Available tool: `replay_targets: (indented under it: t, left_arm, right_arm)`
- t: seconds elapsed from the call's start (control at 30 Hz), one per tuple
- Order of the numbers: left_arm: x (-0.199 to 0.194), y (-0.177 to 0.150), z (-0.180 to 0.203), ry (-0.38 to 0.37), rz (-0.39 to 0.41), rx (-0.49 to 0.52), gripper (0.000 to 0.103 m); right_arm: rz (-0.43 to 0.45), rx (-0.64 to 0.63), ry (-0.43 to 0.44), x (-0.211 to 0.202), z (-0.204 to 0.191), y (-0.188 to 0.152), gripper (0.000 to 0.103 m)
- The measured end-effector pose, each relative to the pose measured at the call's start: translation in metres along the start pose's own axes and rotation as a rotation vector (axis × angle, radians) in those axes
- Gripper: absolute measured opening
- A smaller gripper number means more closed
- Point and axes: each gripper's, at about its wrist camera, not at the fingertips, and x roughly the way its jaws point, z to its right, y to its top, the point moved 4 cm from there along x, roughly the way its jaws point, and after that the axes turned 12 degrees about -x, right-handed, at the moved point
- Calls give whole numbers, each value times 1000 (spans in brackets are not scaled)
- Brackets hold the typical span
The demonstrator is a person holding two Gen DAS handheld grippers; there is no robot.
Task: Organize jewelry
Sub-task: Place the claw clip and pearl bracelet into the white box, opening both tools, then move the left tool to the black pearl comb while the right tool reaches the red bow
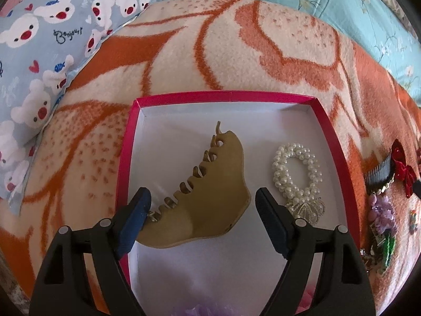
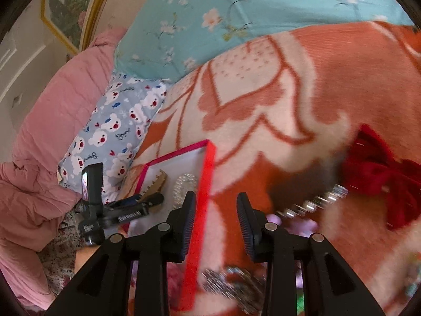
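left gripper (image 1: 202, 205) jaws wide apart, astride hair claw (image 1: 208, 192) in box (image 1: 326, 121) | right gripper (image 2: 215, 226) jaws part-open, empty, over blanket (image 2: 263, 100) | next: approach red bow (image 2: 379, 173) squarely, clear box rim

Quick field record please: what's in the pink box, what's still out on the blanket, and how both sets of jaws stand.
box: pink-rimmed box on orange blanket
in box: tan hair claw; pearl scrunchie
on blanket: red bow comb; purple flower clip
left gripper: jaws open, straddling claw, not pressing
right gripper: jaws open, empty, over box's edge
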Motion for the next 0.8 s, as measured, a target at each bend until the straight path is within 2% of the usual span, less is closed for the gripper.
replay_targets:
  t: [0.17, 0.47, 0.57, 0.7, 0.8]
  left_arm:
    - [-3, -3, -1, -16, -21, -16, 85]
    - [-3, -10, 11, 96, -61, 86, 86]
    - [-6, -11, 10, 86, -58, 83, 86]
    - [-16, -8, 1, 26, -49, 38, 86]
    - [-26, -7, -7, 42, -36, 18, 86]
  right_arm:
    - [7, 45, -41, -26, 23, -18, 35]
    - [14, 78, -62, -54, 33, -44, 35]
    - [11, 75, -56, -54, 31, -47, 35]
    - [18, 63, -47, -59, 26, -49, 35]
    - [29, 64, -44, -64, 25, -49, 35]
